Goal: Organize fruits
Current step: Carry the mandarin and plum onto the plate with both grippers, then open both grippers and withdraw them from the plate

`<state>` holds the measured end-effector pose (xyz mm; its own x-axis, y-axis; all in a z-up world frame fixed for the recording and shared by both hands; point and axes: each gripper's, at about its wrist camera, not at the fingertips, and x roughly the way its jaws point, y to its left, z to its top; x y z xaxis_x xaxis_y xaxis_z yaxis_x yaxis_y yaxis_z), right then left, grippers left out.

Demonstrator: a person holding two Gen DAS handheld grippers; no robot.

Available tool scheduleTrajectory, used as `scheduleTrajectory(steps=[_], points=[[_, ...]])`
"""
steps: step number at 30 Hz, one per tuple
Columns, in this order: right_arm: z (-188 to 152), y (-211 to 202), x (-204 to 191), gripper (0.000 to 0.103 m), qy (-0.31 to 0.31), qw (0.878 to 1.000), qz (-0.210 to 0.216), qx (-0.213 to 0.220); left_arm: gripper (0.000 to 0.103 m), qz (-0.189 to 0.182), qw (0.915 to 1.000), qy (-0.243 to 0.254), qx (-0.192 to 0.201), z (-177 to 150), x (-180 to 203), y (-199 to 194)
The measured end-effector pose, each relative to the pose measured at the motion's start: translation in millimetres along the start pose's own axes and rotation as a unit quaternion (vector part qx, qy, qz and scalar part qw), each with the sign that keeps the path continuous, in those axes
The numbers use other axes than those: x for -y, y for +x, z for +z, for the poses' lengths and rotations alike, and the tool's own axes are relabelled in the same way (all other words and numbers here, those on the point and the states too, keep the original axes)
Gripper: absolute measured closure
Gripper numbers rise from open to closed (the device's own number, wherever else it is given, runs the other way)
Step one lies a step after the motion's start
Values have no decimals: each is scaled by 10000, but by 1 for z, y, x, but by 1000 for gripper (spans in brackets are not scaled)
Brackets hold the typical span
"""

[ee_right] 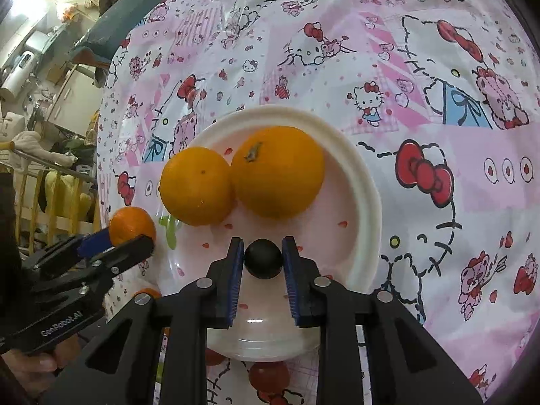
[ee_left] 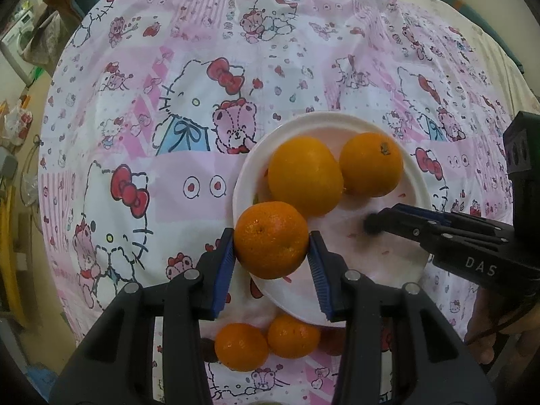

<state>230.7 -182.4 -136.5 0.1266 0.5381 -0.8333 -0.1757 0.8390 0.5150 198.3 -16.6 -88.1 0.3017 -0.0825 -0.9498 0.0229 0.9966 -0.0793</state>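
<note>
On the white plate (ee_left: 418, 182) lie two large oranges (ee_left: 305, 175), side by side and touching. A third, smaller orange (ee_left: 271, 239) is clamped between the blue pads of the left hand-held gripper (ee_left: 272, 253), over the plate's near-left rim. Two more small oranges (ee_left: 241, 347) lie on the cloth just beside the plate's near edge, touching each other, which makes five oranges in all.

One small dark round fruit (ee_right: 263, 259) sits between the pads of the right hand-held gripper (ee_right: 263, 270), which is narrowed onto it over the plate's inner surface. At least one red round fruit (ee_right: 270, 376) lies on the cloth below the plate, partly hidden by the gripper's frame, so its kind cannot be told.

Everything rests on a desk covered with a pink and white cartoon-cat cloth (ee_left: 189, 77). Beyond the cloth's edge, the room shows cluttered furniture and hanging clothes (ee_right: 44, 155), blurred by the lens.
</note>
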Motion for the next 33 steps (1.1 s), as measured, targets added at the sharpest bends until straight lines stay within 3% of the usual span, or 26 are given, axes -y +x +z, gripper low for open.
scheduleTrajectory(steps=[5,13,15,16,17,28,33], points=[[1,-4,-1,76,-34,10000,19,37,65,19,10000,36,-35,-2,3,3],[5,-36,7,72,80,9992,-97,391,65,-314,9993,52,-198,-6,13,10],[5,-46,9,62,55,9987,-195,477,65,-409,9989,87,-194,-7,19,10],[3,-54,11,47,36,9982,-229,560,65,-440,9988,114,-191,-7,22,11],[3,-58,12,42,31,9978,-231,613,65,-471,9986,133,-187,-7,24,12],[-12,-96,31,42,355,9949,-178,926,64,-650,9974,215,-245,-1,51,37],[-15,-106,33,41,376,9942,-101,1004,63,-568,9981,179,-165,6,54,46]])
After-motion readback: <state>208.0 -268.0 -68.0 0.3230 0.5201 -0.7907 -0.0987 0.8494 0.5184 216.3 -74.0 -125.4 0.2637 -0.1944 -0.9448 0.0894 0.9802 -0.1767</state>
